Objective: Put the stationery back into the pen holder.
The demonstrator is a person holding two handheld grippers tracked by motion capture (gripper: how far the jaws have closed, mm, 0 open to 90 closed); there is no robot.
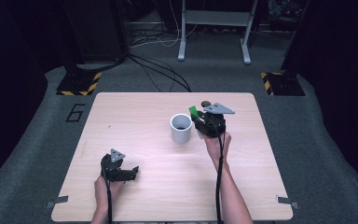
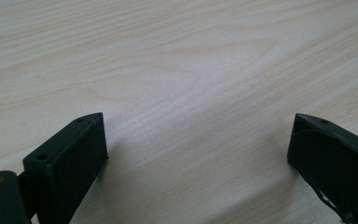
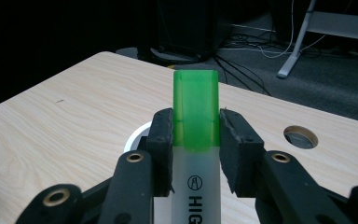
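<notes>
Left fingers (image 2: 200,154) wide open, empty, near desk's (image 1: 135,116) front edge | right fingers (image 3: 196,140) clamp highlighter (image 3: 196,112) beside cup (image 1: 181,128), mid-desk | I'd centre over cup before letting go.

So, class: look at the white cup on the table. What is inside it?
In the high view the white cup shows only a dark interior; nothing visible inside, though its bottom is shadowed. In the right gripper view the green highlighter and the fingers clamping it cover most of the cup.
</notes>
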